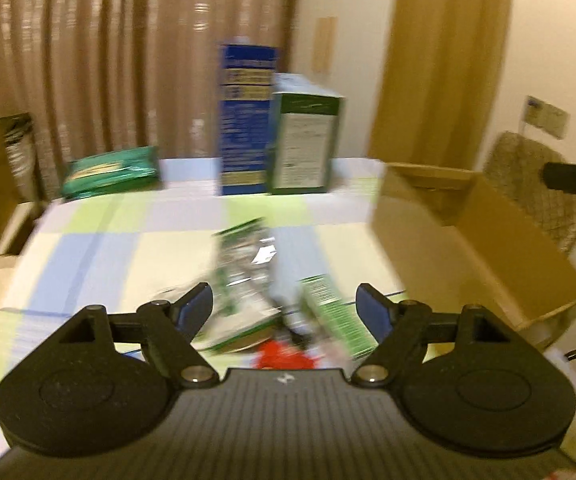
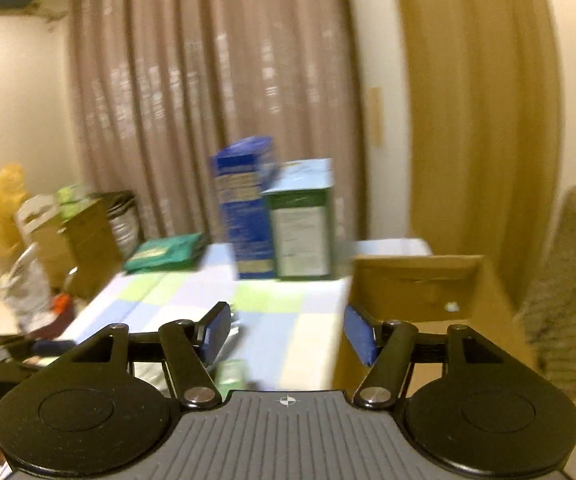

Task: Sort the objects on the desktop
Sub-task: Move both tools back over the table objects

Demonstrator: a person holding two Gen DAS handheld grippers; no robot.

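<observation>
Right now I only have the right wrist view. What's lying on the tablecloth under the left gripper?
Observer: A crumpled green-and-silver packet lies just ahead of the left gripper, with a green carton to its right.
Operator: Anything else in that pile?
Observer: A red item, too blurred to name, sits nearest the camera, partly hidden by the gripper's body.
Operator: Is the left gripper holding anything?
Observer: No. Its jaws stand open and nothing is pinched between them.
</observation>
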